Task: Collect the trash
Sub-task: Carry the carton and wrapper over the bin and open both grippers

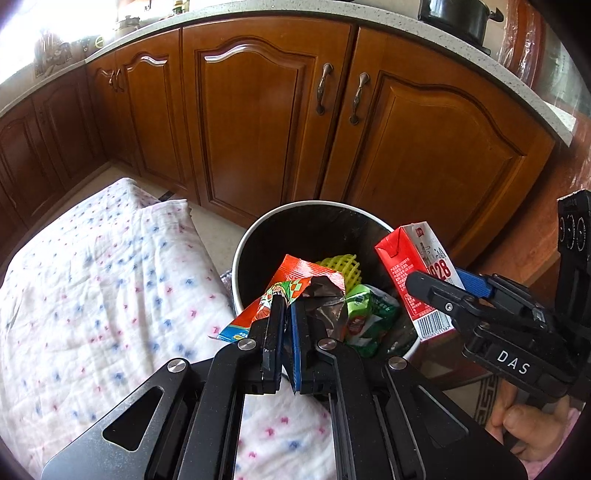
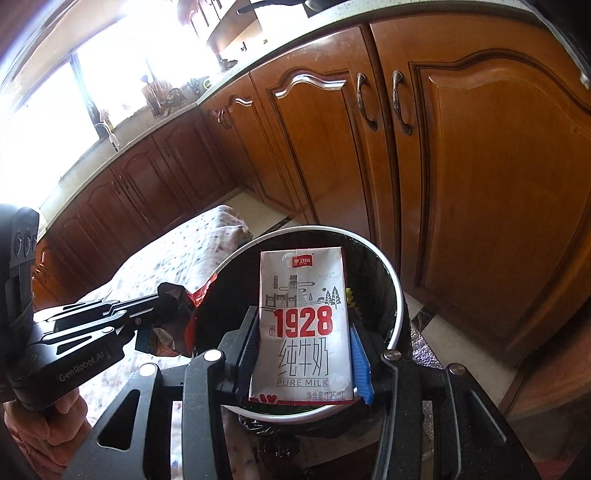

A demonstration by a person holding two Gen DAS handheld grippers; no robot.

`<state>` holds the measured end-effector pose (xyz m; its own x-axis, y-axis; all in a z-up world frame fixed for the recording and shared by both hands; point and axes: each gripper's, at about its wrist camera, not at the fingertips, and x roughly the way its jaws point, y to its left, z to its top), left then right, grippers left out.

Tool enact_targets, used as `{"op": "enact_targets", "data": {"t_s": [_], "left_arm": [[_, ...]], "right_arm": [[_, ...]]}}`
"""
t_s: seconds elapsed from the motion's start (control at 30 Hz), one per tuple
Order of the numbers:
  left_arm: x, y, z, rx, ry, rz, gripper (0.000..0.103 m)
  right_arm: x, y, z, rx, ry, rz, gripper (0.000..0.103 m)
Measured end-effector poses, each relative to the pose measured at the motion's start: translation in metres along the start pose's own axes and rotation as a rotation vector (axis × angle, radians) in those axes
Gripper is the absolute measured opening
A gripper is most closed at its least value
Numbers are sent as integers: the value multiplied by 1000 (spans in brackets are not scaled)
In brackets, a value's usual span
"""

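A white-rimmed trash bin (image 1: 246, 236) with a black liner stands on the floor by the cabinets; yellow foam netting (image 1: 341, 267) and a green packet (image 1: 365, 314) lie inside. My left gripper (image 1: 288, 306) is shut on a red snack wrapper (image 1: 295, 280) held over the bin's near rim. My right gripper (image 2: 304, 321) is shut on a red and white milk carton (image 2: 304, 321), upright over the bin (image 2: 397, 284). In the left wrist view the carton (image 1: 417, 266) hangs at the bin's right edge. In the right wrist view the left gripper (image 2: 162, 310) and wrapper (image 2: 173, 325) sit at the bin's left.
A low surface covered by a white cloth (image 1: 103, 288) with pink and blue dots lies left of the bin. Brown wooden cabinet doors (image 1: 258, 122) with metal handles stand just behind it. A black pot (image 1: 458, 14) sits on the countertop. A hand (image 1: 528, 424) grips the right tool.
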<state>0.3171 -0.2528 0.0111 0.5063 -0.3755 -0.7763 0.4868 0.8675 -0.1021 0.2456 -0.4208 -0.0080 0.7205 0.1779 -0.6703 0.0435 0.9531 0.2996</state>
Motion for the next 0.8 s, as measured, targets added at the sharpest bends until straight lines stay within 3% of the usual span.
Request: {"op": "enact_targets", "data": {"t_s": [0.8], "left_arm": [[26, -12, 1, 26, 47, 2, 3]], "right_arm": [[17, -12, 6, 4, 38, 10, 45]]}}
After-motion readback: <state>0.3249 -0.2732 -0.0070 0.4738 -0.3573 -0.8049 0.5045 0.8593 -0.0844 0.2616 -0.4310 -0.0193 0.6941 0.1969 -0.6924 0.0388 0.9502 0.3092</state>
